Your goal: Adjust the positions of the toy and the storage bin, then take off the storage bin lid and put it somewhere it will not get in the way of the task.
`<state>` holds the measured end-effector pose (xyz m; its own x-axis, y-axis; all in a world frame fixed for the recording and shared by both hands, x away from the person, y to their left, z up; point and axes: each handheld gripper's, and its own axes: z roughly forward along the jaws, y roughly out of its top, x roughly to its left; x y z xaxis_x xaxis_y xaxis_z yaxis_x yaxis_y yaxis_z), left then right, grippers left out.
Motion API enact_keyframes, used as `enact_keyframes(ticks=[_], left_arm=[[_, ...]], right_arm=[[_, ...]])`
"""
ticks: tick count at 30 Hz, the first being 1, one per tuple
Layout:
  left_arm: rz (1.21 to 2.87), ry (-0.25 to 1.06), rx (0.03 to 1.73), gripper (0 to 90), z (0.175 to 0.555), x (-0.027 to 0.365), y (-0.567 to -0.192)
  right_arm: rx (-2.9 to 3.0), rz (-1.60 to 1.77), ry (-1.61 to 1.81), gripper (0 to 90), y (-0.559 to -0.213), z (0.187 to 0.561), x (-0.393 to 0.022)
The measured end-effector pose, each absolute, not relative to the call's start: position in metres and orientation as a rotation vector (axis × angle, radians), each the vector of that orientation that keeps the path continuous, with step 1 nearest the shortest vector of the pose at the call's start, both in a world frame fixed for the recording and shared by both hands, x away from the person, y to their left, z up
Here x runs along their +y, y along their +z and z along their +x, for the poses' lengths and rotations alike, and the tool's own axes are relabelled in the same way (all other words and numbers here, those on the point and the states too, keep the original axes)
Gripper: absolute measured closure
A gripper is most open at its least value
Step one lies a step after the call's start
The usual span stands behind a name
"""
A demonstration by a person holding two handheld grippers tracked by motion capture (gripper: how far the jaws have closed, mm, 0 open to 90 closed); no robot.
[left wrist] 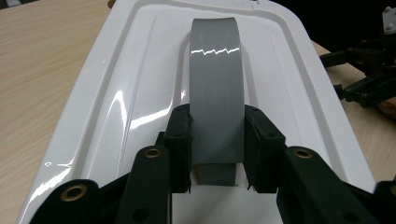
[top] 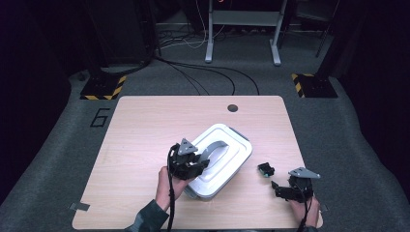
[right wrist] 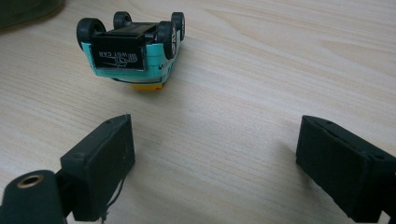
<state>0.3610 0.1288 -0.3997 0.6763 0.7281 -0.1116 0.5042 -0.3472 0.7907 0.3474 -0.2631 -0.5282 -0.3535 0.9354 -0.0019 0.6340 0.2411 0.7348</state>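
Note:
A white lidded box with a grey strap handle sits at the middle of the wooden table. My left gripper is at the near end of the lid. In the left gripper view its jaws are shut on the grey handle, one pad on each side, above the white lid. A teal toy car lies upside down to the right of the box, wheels up. My right gripper rests at the table's front right, open, with the car a short way ahead of it and bare wood between its pads.
A dark round hole marks the far side of the table. A piece of tape sits at the front left corner. Beyond the table are cables, a metal stand and striped floor plates.

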Motion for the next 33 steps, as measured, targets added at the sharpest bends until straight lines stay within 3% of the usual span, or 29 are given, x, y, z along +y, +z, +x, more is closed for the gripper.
enact_keyframes(ticks=[12, 17, 25, 29, 33], left_arm=[[2.021, 0.317, 0.949, 65.3, 0.358, 0.129, -0.400], [2.043, 0.345, 0.927, 43.1, 0.360, 0.124, -0.394], [2.054, 0.390, 0.909, 26.5, 0.370, 0.114, -0.386], [2.083, 0.413, 0.905, 28.6, 0.379, 0.107, -0.384], [2.116, 0.391, 0.894, 44.6, 0.388, 0.102, -0.385]], right_arm=[[2.074, 1.436, 0.907, 10.9, -0.528, 0.347, -0.263], [2.074, 1.433, 0.907, 10.9, -0.528, 0.347, -0.263], [2.074, 1.433, 0.907, 10.9, -0.528, 0.347, -0.263], [2.074, 1.433, 0.907, 10.9, -0.528, 0.347, -0.263], [2.074, 1.433, 0.907, 10.9, -0.528, 0.347, -0.263]])
